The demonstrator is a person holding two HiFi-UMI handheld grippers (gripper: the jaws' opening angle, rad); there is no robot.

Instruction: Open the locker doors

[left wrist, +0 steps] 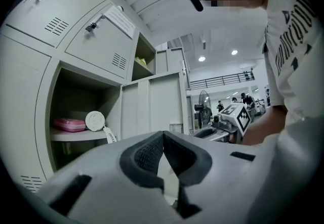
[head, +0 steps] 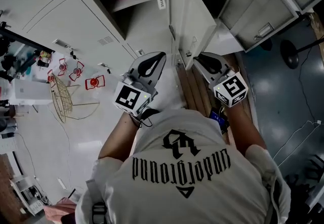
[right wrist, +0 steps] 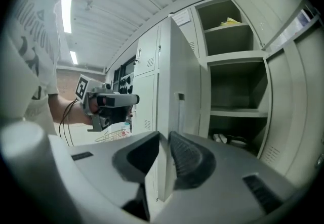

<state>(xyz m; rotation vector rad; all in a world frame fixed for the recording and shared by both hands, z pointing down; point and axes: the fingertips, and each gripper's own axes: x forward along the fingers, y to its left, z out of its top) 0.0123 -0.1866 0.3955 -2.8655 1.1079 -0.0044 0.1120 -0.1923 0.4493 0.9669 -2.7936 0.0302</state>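
The grey lockers [head: 76,20] fill the top of the head view. One locker door [head: 190,15] stands swung out edge-on between my two grippers, and a second open door [head: 263,8] hangs further right. My left gripper [head: 152,63] is shut with nothing in it and points at the open compartment that holds a pink case [left wrist: 71,124] and a white round thing [left wrist: 94,120]. My right gripper [right wrist: 164,139] is open by a narrow gap. The open door's edge [right wrist: 172,81] stands a little beyond its tips, apart from them. Open shelves [right wrist: 235,91] lie to that door's right.
A wire basket [head: 61,97] and red pieces [head: 94,82] lie on the floor at the left. A dark round stand base [head: 291,53] and a cable are on the floor at the right. A fan [left wrist: 202,106] and people show far off in the hall.
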